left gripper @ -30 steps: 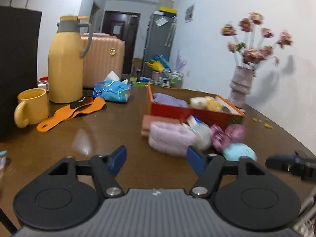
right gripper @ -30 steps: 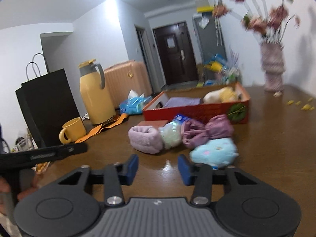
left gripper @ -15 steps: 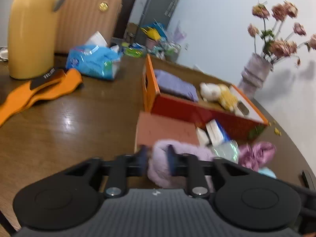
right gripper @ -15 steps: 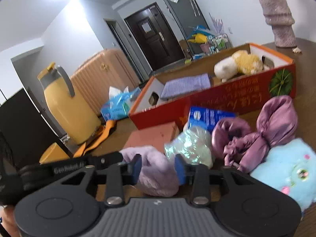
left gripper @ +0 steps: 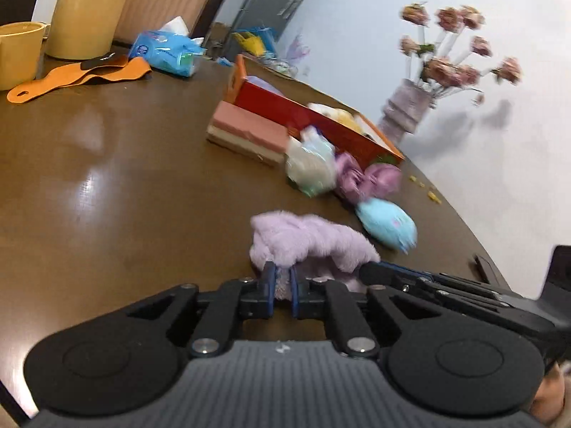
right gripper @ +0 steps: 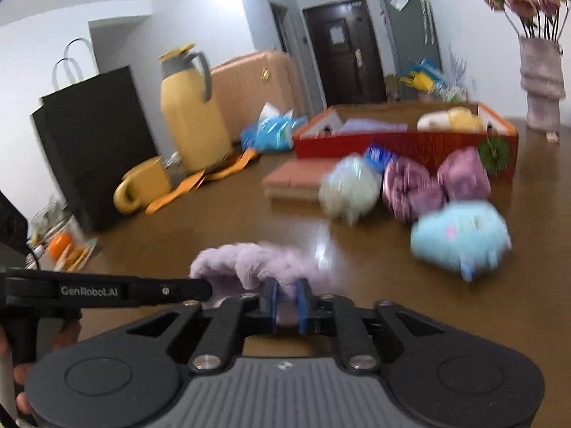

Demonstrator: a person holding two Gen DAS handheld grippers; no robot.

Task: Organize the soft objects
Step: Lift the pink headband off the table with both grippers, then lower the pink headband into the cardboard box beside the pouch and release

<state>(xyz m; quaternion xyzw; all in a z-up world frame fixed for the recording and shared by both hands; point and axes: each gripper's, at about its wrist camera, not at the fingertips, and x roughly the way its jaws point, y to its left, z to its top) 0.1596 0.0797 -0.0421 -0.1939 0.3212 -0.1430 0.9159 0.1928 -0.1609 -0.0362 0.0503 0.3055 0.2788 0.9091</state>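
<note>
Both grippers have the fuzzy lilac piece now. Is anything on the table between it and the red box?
Yes. The pale green bundle, purple cloth and blue plush lie along the red box's near wall, beside a pink block. Lifting over should clear them.

Fluffy lilac headband (left gripper: 310,240) on a glossy brown table (left gripper: 107,185) — beyond it a sky-blue plush (left gripper: 387,224) with pink spots, a mauve satin bow (left gripper: 367,180), a red-orange box (left gripper: 314,121), a mustard jug (right gripper: 192,110) and mug (right gripper: 144,183).

Glossy brown table (right gripper: 178,249), red box (right gripper: 403,141), yellow mug (right gripper: 142,185), yellow jug (right gripper: 192,114), black bag (right gripper: 96,142), plush toys (right gripper: 460,239)
</note>
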